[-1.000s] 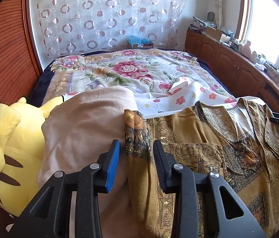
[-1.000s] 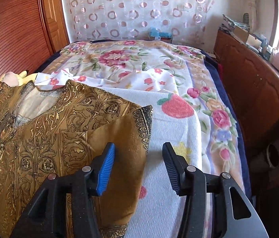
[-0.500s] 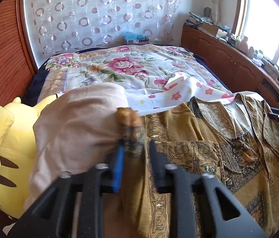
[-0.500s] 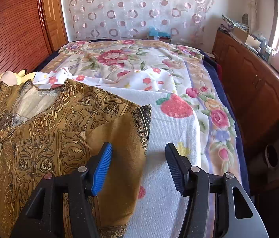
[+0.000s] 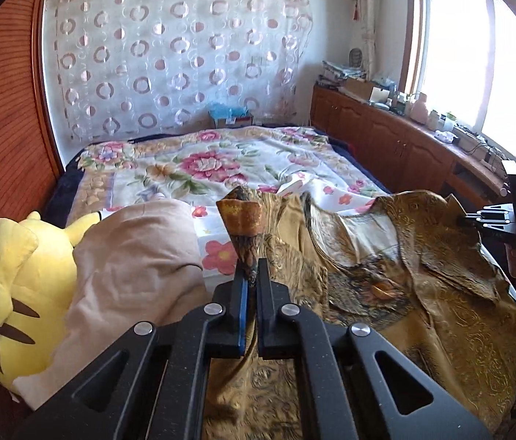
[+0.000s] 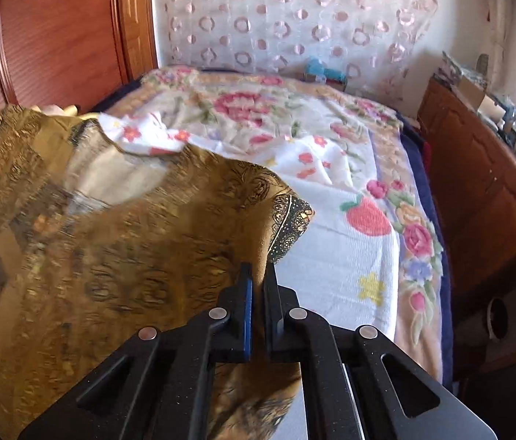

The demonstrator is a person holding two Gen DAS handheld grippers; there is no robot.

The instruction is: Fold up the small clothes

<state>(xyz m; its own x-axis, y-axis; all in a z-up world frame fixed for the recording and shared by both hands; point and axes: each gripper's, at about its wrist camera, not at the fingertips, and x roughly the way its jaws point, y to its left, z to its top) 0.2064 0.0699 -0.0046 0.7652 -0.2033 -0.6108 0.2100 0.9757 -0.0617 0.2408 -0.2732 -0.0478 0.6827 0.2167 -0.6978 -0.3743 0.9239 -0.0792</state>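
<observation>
A golden-brown patterned top (image 5: 386,278) lies spread on the bed. My left gripper (image 5: 253,275) is shut on its left sleeve cuff (image 5: 243,220), which sticks up from the jaws. My right gripper (image 6: 258,278) is shut on the right sleeve edge (image 6: 287,220) and lifts it off the white towel (image 6: 338,256). The top (image 6: 93,256) billows between the two grippers. The right gripper also shows in the left wrist view (image 5: 496,220) at the far right, gripping the cloth's corner.
A yellow plush toy (image 5: 19,278) and a beige cloth (image 5: 122,275) lie to the left. The floral bedspread (image 5: 203,161) stretches back to a curtain. Wooden cabinets (image 5: 386,135) run along the right; a wooden wall (image 6: 56,36) stands left.
Both grippers closed from open onto the sleeve ends and lifted them. The top's shoulders rose off the bed.
</observation>
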